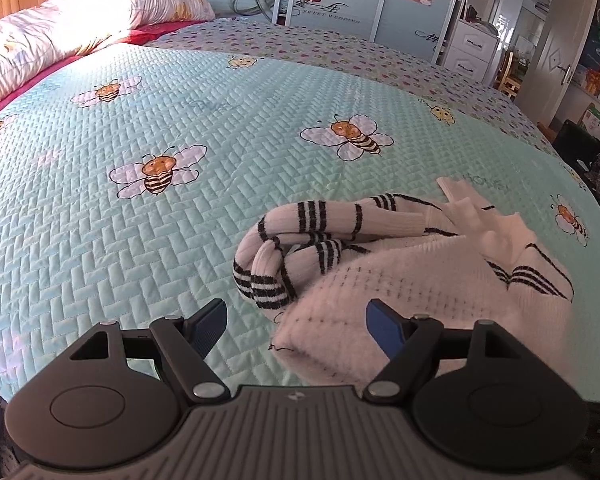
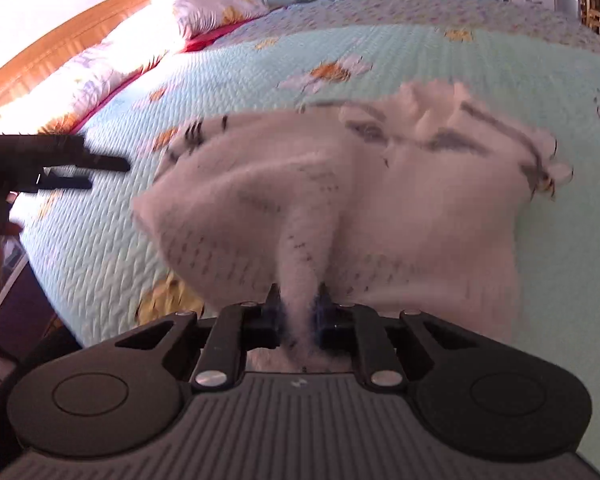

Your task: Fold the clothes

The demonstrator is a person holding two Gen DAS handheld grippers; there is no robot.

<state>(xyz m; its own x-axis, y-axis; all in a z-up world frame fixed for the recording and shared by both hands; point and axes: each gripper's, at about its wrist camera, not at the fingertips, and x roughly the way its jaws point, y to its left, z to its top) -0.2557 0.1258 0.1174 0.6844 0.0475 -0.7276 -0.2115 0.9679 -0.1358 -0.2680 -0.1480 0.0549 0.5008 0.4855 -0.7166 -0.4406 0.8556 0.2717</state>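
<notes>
Left wrist view, nearest first: the left gripper [image 1: 296, 326] has its blue-padded fingers [image 1: 210, 326] spread wide, nothing pressed between them. It sits low over the near edge of the bed, and a corner of the white sweater [image 1: 400, 292] lies between the two fingers, closer to the right-hand pad — whether that pad touches the knit cannot be told. Beyond the fingers the sweater is bunched in a loose heap on the mint quilted bedspread [image 1: 140, 240], its black-striped cuffs [image 1: 262, 284] curled toward the left and a striped collar part off to the right. Printed bees [image 1: 158, 174] dot the cover farther out. At the far left a floral pillow [image 1: 100, 12] rests against the wooden headboard, and past the foot of the bed stand wardrobe doors with a poster, white drawers and an open door.

Right wrist view, blurred by motion: the right gripper [image 2: 299, 312] has its fingers drawn close together, pinching a raised fold of the white sweater [image 2: 340, 184] right at its near edge — the fabric rises in a ridge from between the pads. The rest of the garment spreads out ahead on the bedspread [image 2: 100, 240]. At the left edge, the left gripper [image 2: 86, 172] shows as a dark shape just beside the sweater's left side, with pillows [image 2: 216, 10] and headboard behind
</notes>
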